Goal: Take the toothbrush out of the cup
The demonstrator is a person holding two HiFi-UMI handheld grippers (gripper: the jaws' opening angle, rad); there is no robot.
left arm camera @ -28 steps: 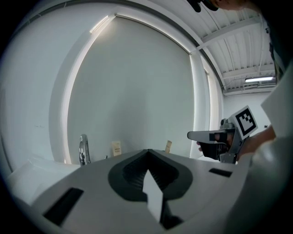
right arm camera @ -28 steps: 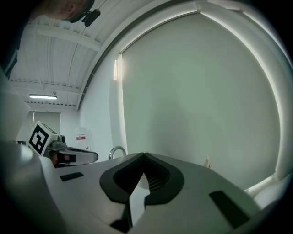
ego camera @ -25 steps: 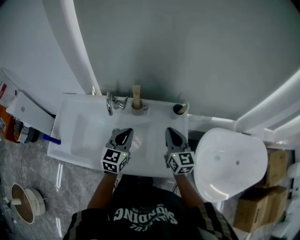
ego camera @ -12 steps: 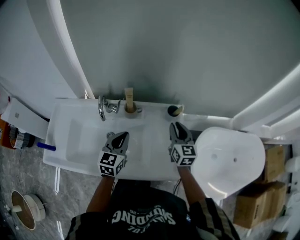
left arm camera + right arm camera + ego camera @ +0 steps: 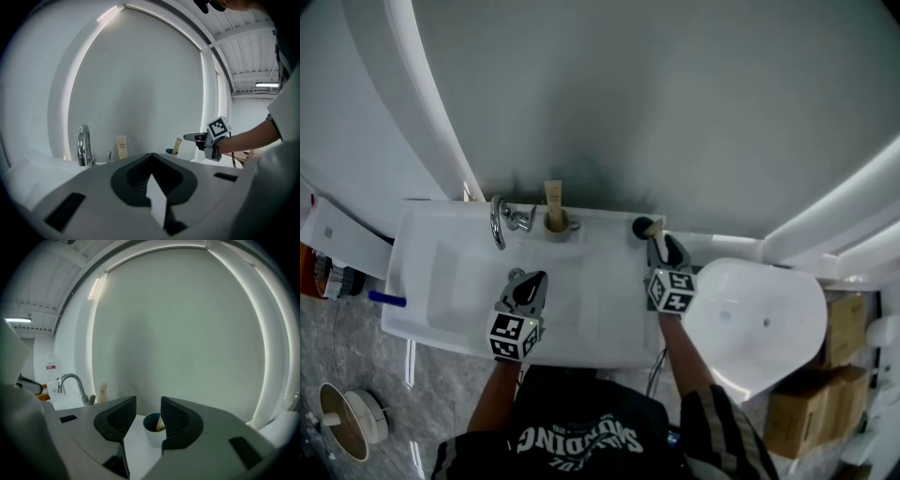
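the cup (image 5: 643, 225) is small and round, dark teal inside with a paler outer wall. it stands upright and open-topped on the back right corner of the white sink (image 5: 581, 295), close to the wall. the toothbrush (image 5: 655, 226) sits in it, a light tan stick whose lower part is hidden inside the cup; it leans on the right side of the rim, and its upper end sticks out above the rim, tilted to the right.
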